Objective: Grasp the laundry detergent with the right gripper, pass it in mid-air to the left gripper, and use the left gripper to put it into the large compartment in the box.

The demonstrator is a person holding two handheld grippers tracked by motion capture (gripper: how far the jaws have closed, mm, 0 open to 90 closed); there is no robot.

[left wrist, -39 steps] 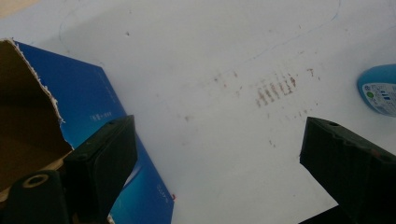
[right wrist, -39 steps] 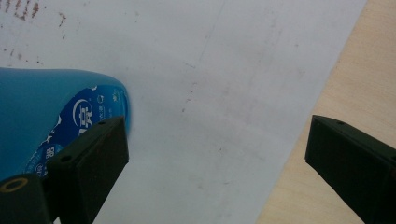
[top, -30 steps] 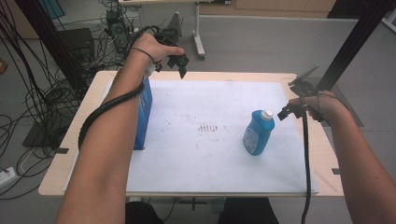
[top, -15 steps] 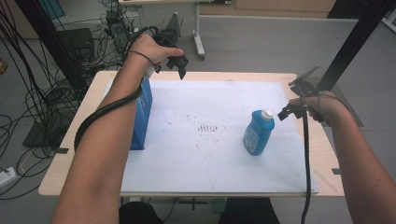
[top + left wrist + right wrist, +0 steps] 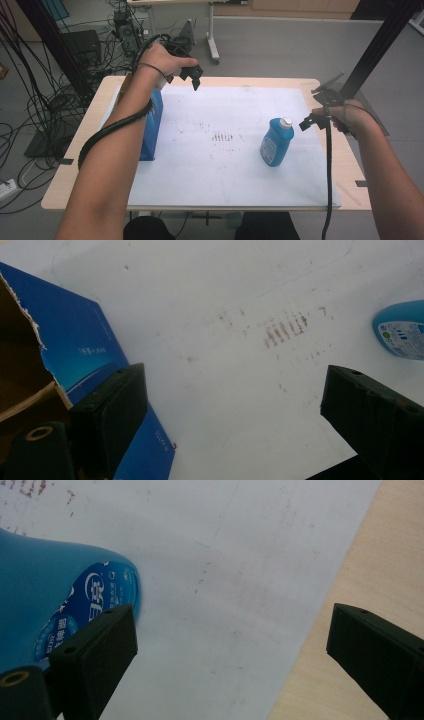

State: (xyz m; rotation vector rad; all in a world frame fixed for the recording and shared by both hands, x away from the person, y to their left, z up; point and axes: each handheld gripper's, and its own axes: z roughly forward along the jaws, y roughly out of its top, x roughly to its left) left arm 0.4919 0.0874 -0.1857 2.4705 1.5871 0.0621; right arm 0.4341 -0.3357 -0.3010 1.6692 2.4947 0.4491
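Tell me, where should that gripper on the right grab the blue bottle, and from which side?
Probably around the neck just under the white cap. The blue bottle stands upright and its body looks wide, while the top narrows. The right gripper, jaws open and empty, is level with that top, so coming in sideways from the bottle's right seems simplest.

Bare forearms, black cable-trailing grippers (image 5: 192,77) with blocky jaws, perhaps a wrist strap.

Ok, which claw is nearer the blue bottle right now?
The right. The right claw hangs open just beside the blue bottle, on its right near the cap, not touching it. The left claw is open too, far off above the table's far edge, by the blue box.
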